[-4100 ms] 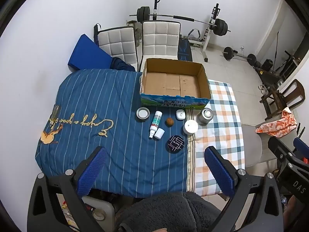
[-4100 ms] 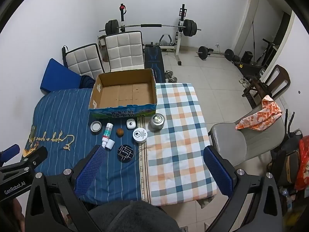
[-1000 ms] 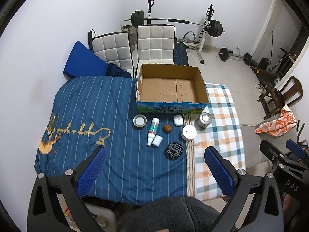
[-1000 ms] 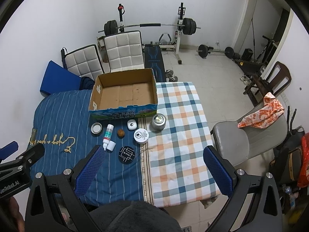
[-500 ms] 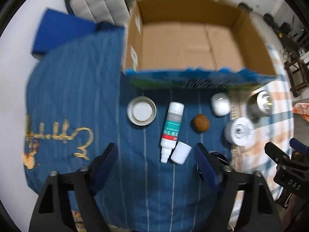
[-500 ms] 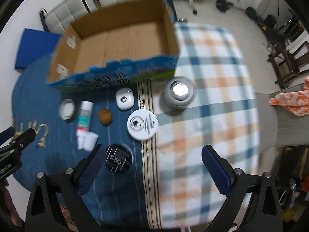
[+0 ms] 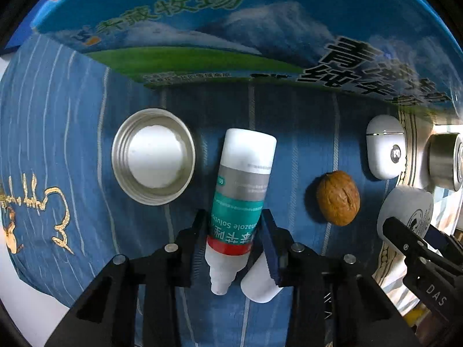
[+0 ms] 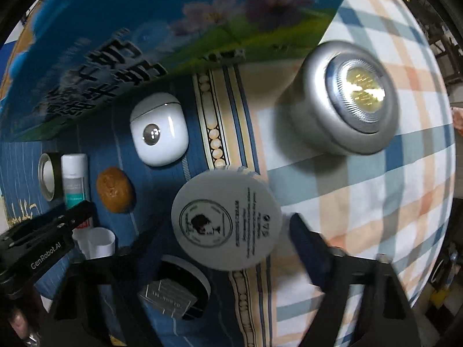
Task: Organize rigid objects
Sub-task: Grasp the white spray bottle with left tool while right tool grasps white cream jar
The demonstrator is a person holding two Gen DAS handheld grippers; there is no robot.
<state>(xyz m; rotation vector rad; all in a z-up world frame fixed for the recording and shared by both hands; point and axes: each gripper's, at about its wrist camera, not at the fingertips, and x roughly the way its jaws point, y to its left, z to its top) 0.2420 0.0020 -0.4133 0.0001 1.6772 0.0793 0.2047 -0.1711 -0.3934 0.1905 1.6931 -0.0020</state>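
Observation:
A white bottle with a teal label (image 7: pixel 243 179) lies on the blue striped cloth, its loose white cap (image 7: pixel 259 283) beside the nozzle. My left gripper (image 7: pixel 235 228) points straight down, its jaws closing, and the blue pads press both sides of the bottle. A round white cream jar (image 8: pixel 225 219) stands on the seam between the two cloths. My right gripper (image 8: pixel 228 237) straddles it, jaws closing, with a small gap still showing beside the jar. The open cardboard box (image 7: pixel 202 29) rises just behind the row of objects.
On the cloth are an upturned metal lid (image 7: pixel 153 156), a walnut (image 7: pixel 338 198), a white earbud case (image 8: pixel 159 133), a silver tin (image 8: pixel 344 98) and a black compact (image 8: pixel 176 286) under my right gripper's left finger. Checked cloth (image 8: pixel 376 202) stretches right.
Both grippers came down from high over the table to the objects. The left jaws narrowed onto the bottle. The right jaws narrowed around the white jar.

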